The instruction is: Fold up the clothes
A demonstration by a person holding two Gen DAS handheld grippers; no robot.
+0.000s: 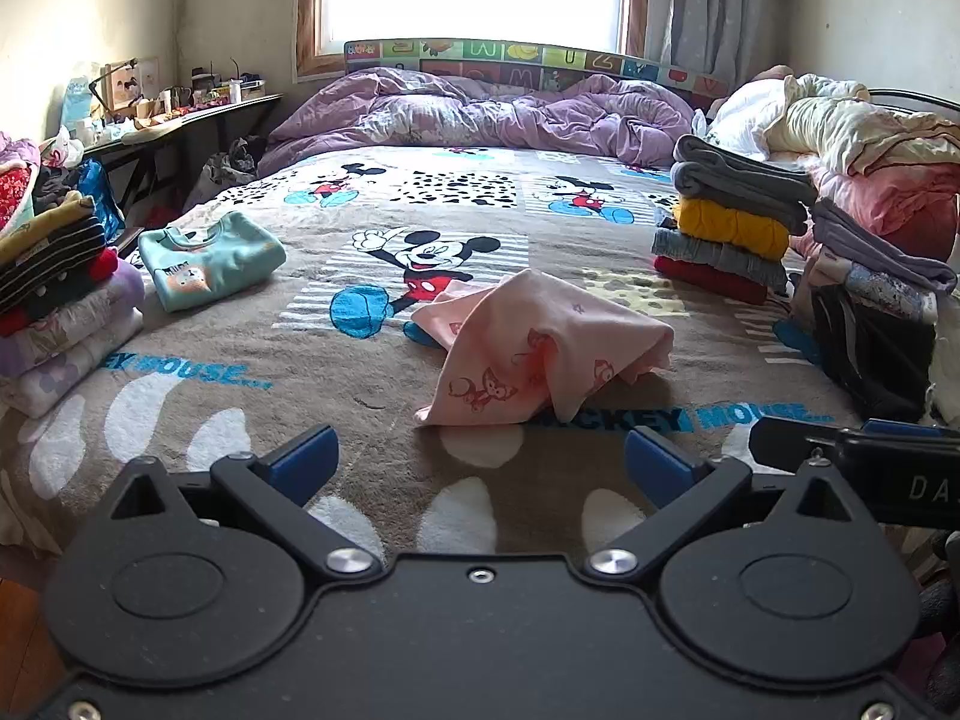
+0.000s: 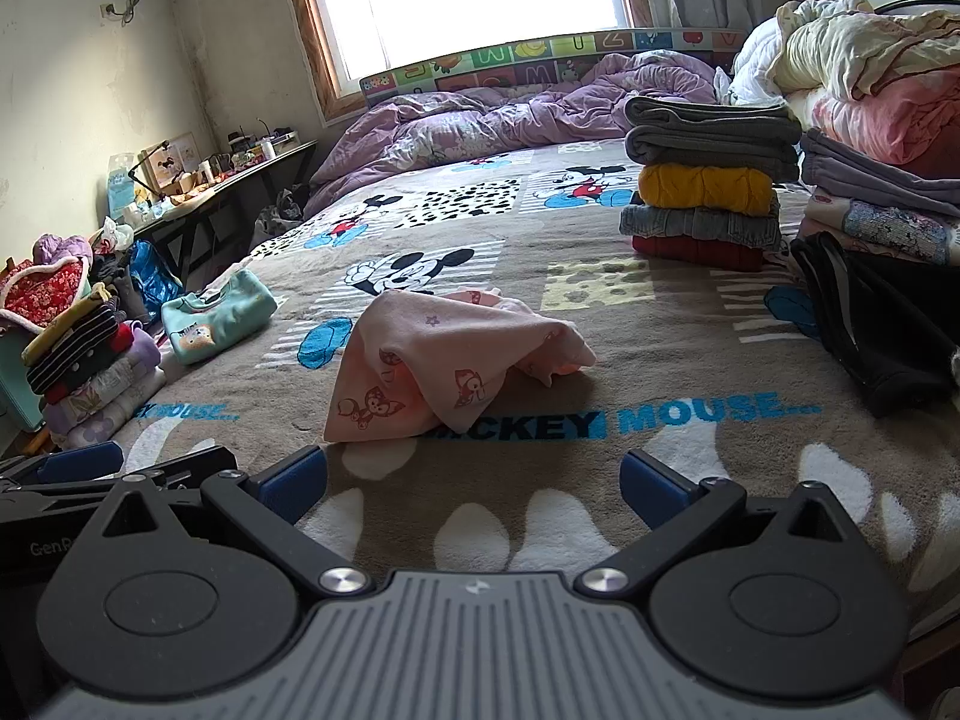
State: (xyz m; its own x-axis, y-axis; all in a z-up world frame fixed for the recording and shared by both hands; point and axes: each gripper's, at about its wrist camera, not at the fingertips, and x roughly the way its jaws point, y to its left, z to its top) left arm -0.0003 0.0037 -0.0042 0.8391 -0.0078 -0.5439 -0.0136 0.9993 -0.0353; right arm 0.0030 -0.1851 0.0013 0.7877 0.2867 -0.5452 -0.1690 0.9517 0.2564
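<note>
A pink garment with fox prints [image 1: 540, 348] lies crumpled in a loose heap on the Mickey Mouse bed cover [image 1: 372, 360]; it also shows in the right wrist view [image 2: 444, 354]. My left gripper [image 1: 480, 462] is open and empty, hovering short of the garment's near edge. My right gripper [image 2: 474, 474] is open and empty, also just short of the garment. The right gripper's body shows at the right of the left wrist view [image 1: 852, 450], and the left gripper's body shows at the left of the right wrist view [image 2: 90, 468].
A folded teal shirt [image 1: 210, 258] lies at the left. A stack of folded clothes [image 1: 60, 300] stands at the left bed edge. Another stack [image 1: 732, 222] stands at the right, beside black clothing [image 1: 864, 348] and piled laundry [image 1: 852, 138]. A purple duvet [image 1: 480, 114] lies at the far end.
</note>
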